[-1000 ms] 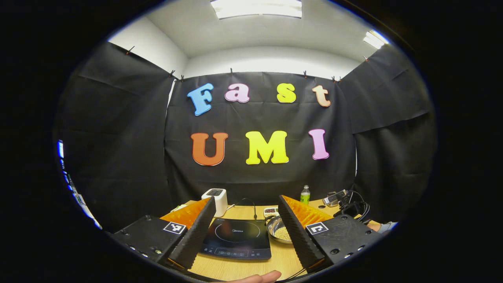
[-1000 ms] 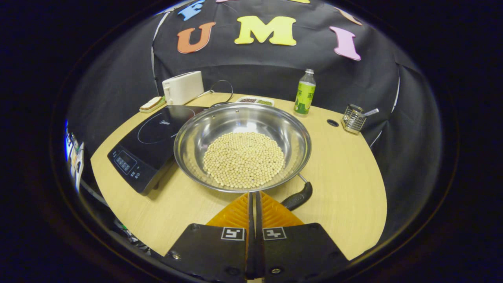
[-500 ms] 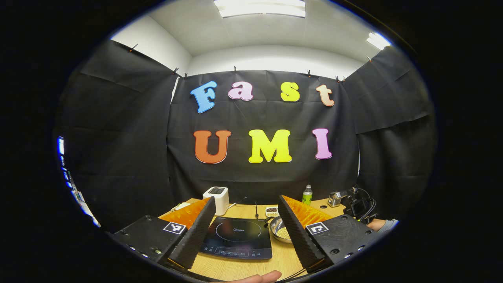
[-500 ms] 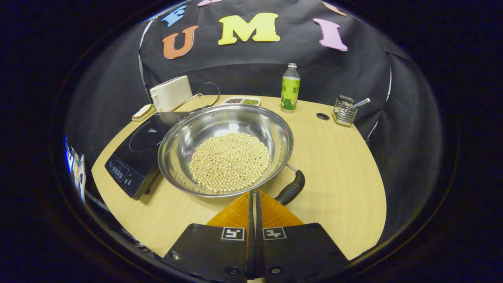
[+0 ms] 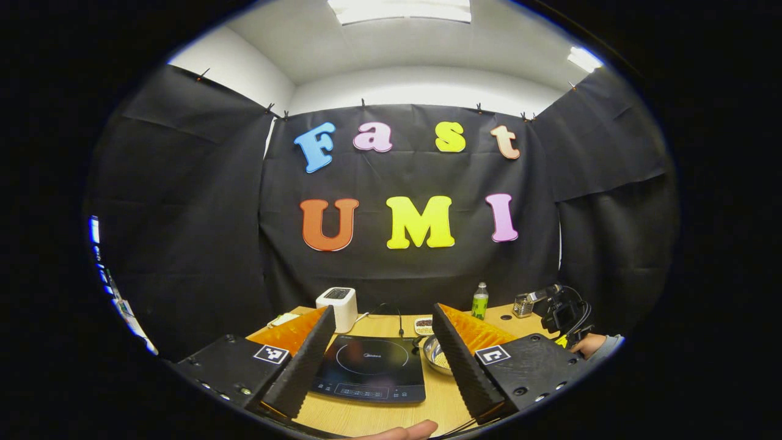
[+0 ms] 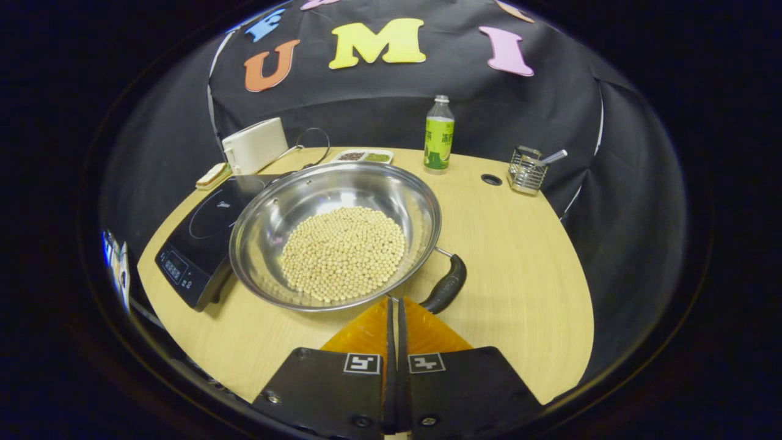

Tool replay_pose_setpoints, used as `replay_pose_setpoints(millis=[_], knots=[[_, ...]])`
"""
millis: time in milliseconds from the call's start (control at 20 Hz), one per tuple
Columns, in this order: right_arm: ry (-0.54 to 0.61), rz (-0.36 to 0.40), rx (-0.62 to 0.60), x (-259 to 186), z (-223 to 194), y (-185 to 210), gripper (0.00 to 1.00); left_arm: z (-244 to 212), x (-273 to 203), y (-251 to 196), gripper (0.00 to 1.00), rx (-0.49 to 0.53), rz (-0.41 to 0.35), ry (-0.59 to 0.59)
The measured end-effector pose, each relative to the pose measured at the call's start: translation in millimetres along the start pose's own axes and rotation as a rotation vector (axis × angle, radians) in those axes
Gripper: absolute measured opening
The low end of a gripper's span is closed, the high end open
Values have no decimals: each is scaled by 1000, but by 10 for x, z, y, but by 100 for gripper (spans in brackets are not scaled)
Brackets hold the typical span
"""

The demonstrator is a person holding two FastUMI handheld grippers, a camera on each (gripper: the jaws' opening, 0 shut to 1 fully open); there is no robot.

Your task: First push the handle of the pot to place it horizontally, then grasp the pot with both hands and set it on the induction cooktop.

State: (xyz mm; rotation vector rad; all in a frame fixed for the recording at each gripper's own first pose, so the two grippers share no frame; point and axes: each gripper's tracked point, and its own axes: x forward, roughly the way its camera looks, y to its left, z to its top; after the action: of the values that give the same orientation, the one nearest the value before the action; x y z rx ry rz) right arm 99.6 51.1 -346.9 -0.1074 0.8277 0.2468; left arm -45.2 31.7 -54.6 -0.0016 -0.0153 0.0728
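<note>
A steel pot (image 6: 335, 235) half full of pale beans stands on the wooden table (image 6: 525, 275). Its black handle (image 6: 445, 286) points toward me and slightly right. My right gripper (image 6: 394, 300) is shut with nothing in it. Its tips sit at the pot's near rim, just left of the handle. The black induction cooktop (image 6: 201, 241) lies left of the pot, touching its side. In the left gripper view, my left gripper (image 5: 383, 310) hangs open above the cooktop (image 5: 369, 366). The pot (image 5: 435, 357) peeks out behind its right finger.
At the back stand a white box (image 6: 253, 145), a green bottle (image 6: 438, 134), a small two-part dish (image 6: 364, 156) and a wire holder (image 6: 528, 171). A round hole (image 6: 490, 179) sits in the tabletop. A hand (image 5: 589, 345) shows at the right.
In the right gripper view the scene has slid left, so the shut gripper has shifted right along the pot's rim toward the handle. The left gripper stays open and has barely moved.
</note>
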Motion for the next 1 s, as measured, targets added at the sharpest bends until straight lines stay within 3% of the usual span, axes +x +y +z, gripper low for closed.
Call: replay_pose_setpoints(millis=[650, 700, 1000], knots=[[-7, -14, 32, 163, 154, -300, 0, -66, 213, -27, 95, 17, 15, -3], [-8, -14, 32, 181, 167, -322, 4, -80, 238, -64, 95, 8, 9, 0], [-10, -1, 46, 282, 248, -450, 4, -148, 489, -188, 95, -5, -13, 32]])
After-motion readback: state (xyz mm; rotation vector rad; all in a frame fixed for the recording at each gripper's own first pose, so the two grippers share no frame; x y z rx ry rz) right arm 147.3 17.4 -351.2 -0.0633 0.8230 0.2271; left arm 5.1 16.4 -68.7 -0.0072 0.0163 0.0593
